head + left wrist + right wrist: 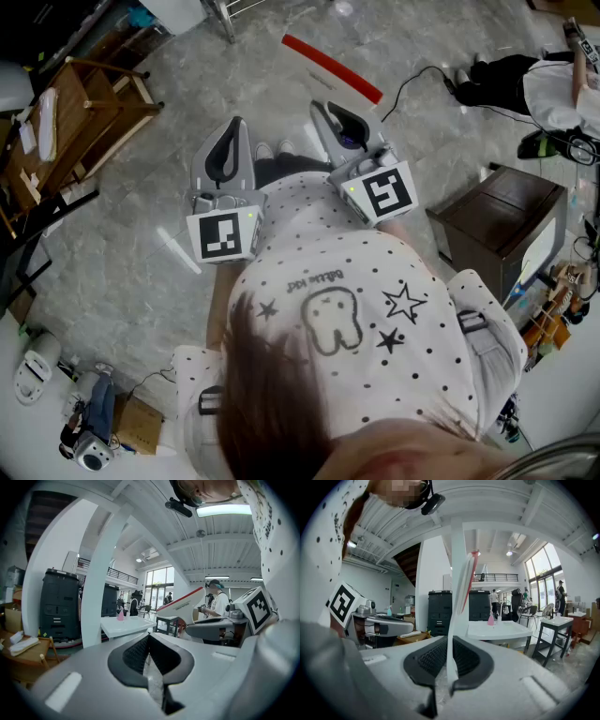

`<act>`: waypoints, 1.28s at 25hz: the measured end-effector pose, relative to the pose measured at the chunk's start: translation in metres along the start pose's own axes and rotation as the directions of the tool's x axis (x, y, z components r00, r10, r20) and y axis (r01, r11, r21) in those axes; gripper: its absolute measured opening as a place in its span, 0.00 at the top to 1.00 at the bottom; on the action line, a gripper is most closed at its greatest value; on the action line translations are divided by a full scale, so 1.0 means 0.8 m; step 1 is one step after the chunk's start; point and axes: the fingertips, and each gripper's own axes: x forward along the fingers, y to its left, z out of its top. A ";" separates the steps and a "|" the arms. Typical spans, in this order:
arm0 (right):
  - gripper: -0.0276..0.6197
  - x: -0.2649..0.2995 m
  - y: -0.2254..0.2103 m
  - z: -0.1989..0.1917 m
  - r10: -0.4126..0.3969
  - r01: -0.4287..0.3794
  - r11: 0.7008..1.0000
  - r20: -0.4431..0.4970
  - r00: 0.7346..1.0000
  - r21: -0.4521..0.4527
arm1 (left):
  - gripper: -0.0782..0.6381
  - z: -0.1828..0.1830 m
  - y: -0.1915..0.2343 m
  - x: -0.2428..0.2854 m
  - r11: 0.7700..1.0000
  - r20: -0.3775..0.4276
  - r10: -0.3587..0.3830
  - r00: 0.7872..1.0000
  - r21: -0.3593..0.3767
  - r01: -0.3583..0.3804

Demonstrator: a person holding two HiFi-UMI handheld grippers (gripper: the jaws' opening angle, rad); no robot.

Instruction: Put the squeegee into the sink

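In the right gripper view the squeegee [459,581], a thin white piece with a red edge, rises upright from between the jaws. My right gripper [450,641] is shut on its lower end. From the head view the squeegee's red blade [333,67] shows just ahead of the right gripper [324,108]. The left gripper view shows the squeegee [183,604] at its right. My left gripper [233,127] is held beside the right one, its jaws [149,640] shut with nothing between them. A white counter [501,631] with a pink bottle [491,619] stands ahead; no basin shows in it.
Grey marbled floor lies below. A wooden frame [89,112] stands at the left, a brown cabinet [497,220] at the right, and a black cable [417,80] runs ahead. Black cabinets [440,611] and a dark table [553,634] stand behind the counter. People stand in the distance.
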 end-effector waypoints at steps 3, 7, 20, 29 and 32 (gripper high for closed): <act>0.92 -0.001 0.001 0.000 0.002 -0.002 1.000 -0.001 1.000 -0.004 | 0.90 0.009 0.001 0.001 1.000 0.027 0.000 1.000 -0.002 0.000; 0.92 0.000 0.000 0.000 -0.002 0.002 1.000 -0.001 1.000 -0.003 | 0.90 0.012 0.001 0.003 1.000 0.031 -0.004 1.000 0.000 0.004; 0.92 0.002 0.001 0.001 -0.004 0.004 1.000 -0.013 1.000 -0.009 | 0.90 0.022 0.002 0.004 1.000 0.067 -0.020 0.998 0.003 0.020; 0.92 -0.019 -0.022 -0.013 0.047 -0.048 0.998 0.013 0.999 0.051 | 0.90 0.017 -0.030 0.016 1.000 0.073 -0.020 0.997 0.001 0.020; 0.92 -0.023 -0.037 -0.012 0.059 -0.061 0.995 0.022 0.998 0.081 | 0.90 0.017 -0.035 0.026 1.000 0.066 -0.007 0.998 0.000 0.007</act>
